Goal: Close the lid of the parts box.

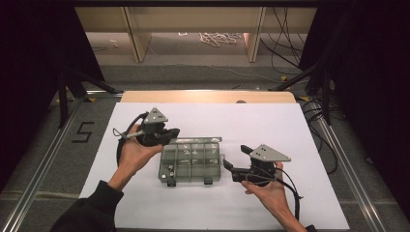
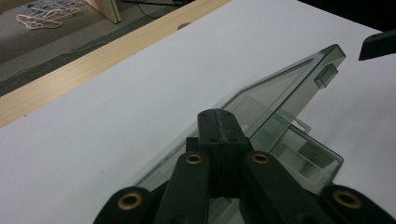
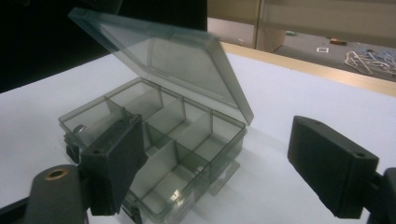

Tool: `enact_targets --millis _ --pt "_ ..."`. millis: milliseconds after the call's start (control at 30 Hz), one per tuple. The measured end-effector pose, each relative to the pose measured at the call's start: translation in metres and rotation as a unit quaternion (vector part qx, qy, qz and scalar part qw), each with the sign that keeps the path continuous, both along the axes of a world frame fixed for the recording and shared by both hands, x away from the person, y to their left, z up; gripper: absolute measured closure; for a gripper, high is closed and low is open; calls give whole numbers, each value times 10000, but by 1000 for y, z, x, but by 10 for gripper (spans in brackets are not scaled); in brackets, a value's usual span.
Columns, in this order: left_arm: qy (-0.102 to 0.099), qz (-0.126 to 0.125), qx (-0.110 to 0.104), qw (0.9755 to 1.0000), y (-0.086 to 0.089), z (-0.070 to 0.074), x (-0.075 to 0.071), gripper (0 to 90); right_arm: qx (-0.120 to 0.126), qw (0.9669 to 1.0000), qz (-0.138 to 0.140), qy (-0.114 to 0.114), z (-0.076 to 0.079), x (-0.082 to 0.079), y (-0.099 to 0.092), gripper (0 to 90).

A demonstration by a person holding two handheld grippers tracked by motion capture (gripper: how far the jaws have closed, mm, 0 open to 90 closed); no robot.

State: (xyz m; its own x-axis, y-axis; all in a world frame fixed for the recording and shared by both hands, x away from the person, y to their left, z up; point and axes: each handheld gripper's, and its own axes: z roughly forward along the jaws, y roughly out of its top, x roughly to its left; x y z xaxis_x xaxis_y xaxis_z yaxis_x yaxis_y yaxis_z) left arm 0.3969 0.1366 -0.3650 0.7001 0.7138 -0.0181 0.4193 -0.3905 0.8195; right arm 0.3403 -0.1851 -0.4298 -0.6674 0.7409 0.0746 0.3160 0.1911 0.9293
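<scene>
Smoky clear plastic makes up the compartment box (image 1: 191, 162), which sits near the middle of the white sheet (image 1: 270, 125) covering the worktop, a little toward the near edge, with its latches on the near side. Its lid (image 3: 163, 56) stands part-raised, hinged along the far side and tilted up over the dividers. The left gripper (image 1: 162, 135) is at the box's far left corner, its jaws pressed together; in the left gripper view they lie along the lid's edge, but whether they pinch it I cannot tell. The right gripper (image 1: 237, 162) hangs just beside the box's right end, jaws spread wide with nothing between them, clear of the plastic. To the right of the box the sheet runs bare to its right edge, and the far half lies open up to the wooden strip (image 1: 208, 96) along the far edge. The near edge is close to both hands.
</scene>
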Motion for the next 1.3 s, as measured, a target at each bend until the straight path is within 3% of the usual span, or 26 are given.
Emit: enact_targets --millis 67,233,300,400,500,633,700,733,767,833,867,900,933,1000,1033,1067,1133,1167,1200,1300 --pt "-12 -38 28 10000 0 -4 -5 899 -104 9999 4 26 0 -4 -3 165" --pt "74 -66 -97 9999 1 -17 -15 899 -12 10000 62 -45 -1 -14 -4 161" --pt "52 -54 -77 9999 2 -22 -19 899 -82 9999 72 -11 0 -19 -5 161" --pt "54 -52 -193 9998 5 -28 -23 899 -63 9999 120 -79 1 -27 -6 161" --pt "30 -49 -171 9998 7 -32 -25 898 -45 9995 163 -276 2 -33 -8 161" --pt "-43 -100 -105 9999 10 -38 -28 898 7 9993 237 -295 5 -42 -12 160" --pt "-59 23 -238 9997 8 -42 -30 899 94 9989 216 -403 6 -45 -14 160" --pt "-69 -22 -226 9997 8 -44 -31 899 82 9989 239 -388 6 -48 -16 160" --pt "-18 -39 -84 10000 10 -44 -32 898 105 9988 224 -424 6 -49 -17 160" --pt "-27 -75 -190 9998 8 -49 -33 898 75 9989 210 -412 5 -51 -19 160" --pt "24 12 -170 9999 8 -51 -34 897 80 9988 204 -431 4 -52 -20 160" --pt "10 -111 -80 9999 9 -52 -34 897 100 9988 232 -412 3 -53 -20 160" --pt "18 -47 -68 10000 9 -53 -35 898 118 9989 225 -402 2 -53 -21 160" --pt "-6 -53 -126 9999 9 -56 -35 897 152 9988 227 -395 2 -54 -22 160" --pt "1 -118 -38 9999 11 -56 -35 898 123 9989 190 -407 2 -55 -23 160" --pt "22 -22 -120 9999 9 -58 -36 898 156 9988 215 -403 2 -56 -23 160" --pt "8 -121 -19 9999 11 -59 -36 898 158 9988 270 -377 2 -58 -24 161" --pt "55 -51 -120 9999 9 -60 -37 898 139 9989 245 -366 3 -59 -25 161" --pt "52 -88 8 9999 10 -60 -37 898 145 9990 221 -352 3 -60 -25 161" --pt "49 -72 -30 10000 10 -62 -38 898 145 9990 215 -363 3 -62 -27 161"
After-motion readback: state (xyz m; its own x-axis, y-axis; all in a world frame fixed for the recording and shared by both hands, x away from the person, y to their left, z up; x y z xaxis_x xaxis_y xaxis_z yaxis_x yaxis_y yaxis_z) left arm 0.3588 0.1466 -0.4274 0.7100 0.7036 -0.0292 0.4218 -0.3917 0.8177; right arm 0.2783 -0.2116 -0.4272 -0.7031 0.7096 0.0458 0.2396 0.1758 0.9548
